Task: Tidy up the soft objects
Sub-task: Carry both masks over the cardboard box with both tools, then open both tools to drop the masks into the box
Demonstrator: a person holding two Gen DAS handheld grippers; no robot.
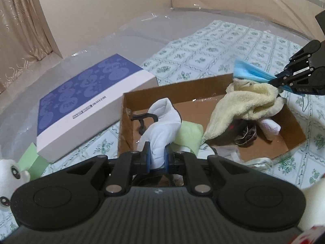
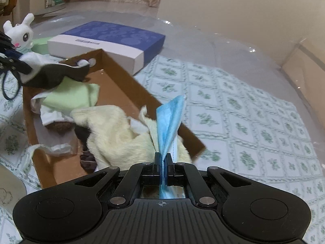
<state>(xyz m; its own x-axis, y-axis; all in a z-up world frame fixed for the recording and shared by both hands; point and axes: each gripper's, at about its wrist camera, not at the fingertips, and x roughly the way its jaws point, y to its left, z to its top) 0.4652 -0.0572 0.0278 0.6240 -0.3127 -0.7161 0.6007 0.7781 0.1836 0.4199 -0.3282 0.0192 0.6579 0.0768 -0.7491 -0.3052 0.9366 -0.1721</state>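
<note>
An open cardboard box [image 1: 182, 87] [image 2: 121, 85] lies on the patterned cloth and holds a cream towel [image 1: 243, 101] [image 2: 113, 134], a pale green cloth [image 1: 189, 134] [image 2: 69, 97] and other soft pieces. My left gripper [image 1: 156, 152] [image 2: 12, 61] is shut on a white and black soft item [image 1: 162, 118] [image 2: 52, 73], held over the box's near-left end. My right gripper [image 2: 163, 158] [image 1: 278, 81] is shut on a folded blue face mask [image 2: 170, 118] [image 1: 249, 71] above the cream towel at the box's other end.
A blue and white flat box [image 1: 91, 101] [image 2: 105, 38] lies just beyond the cardboard box. A white bunny plush [image 2: 20, 32] [image 1: 8, 174] and a green block [image 1: 32, 160] sit beside it. A black loop [image 2: 10, 89] hangs by the left gripper. Clear plastic sheeting covers the far surface.
</note>
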